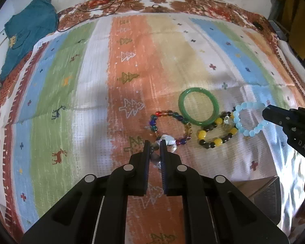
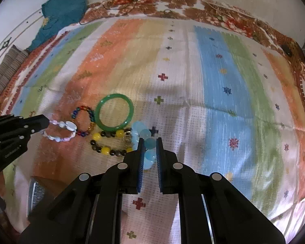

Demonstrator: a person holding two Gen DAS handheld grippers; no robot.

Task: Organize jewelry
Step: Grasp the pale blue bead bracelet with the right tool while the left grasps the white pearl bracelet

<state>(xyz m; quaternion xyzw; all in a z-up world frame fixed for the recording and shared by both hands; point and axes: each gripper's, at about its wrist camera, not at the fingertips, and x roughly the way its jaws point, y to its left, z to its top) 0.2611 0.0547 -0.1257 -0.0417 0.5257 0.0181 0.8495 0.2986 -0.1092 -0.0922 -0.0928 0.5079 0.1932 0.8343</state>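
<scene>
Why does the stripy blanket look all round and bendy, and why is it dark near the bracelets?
Both wrist views use a fisheye lens, so the blanket bulges and its stripes curve. In the left wrist view, a grey shadow falls across the cloth near the green bangle. In the right wrist view, the lower right corner glares white, and the pale blue bracelet in the right gripper looks soft.

Left wrist view: low, close above the striped cloth (image 1: 132,61), looking forward along its jaws toward the far wall. Right wrist view: same height and heading, offset to the right. Shared field: green bangle (image 1: 198,106) (image 2: 115,111), bead bracelets, teal garment (image 1: 30,28) (image 2: 65,10); each view catches the other gripper.
</scene>
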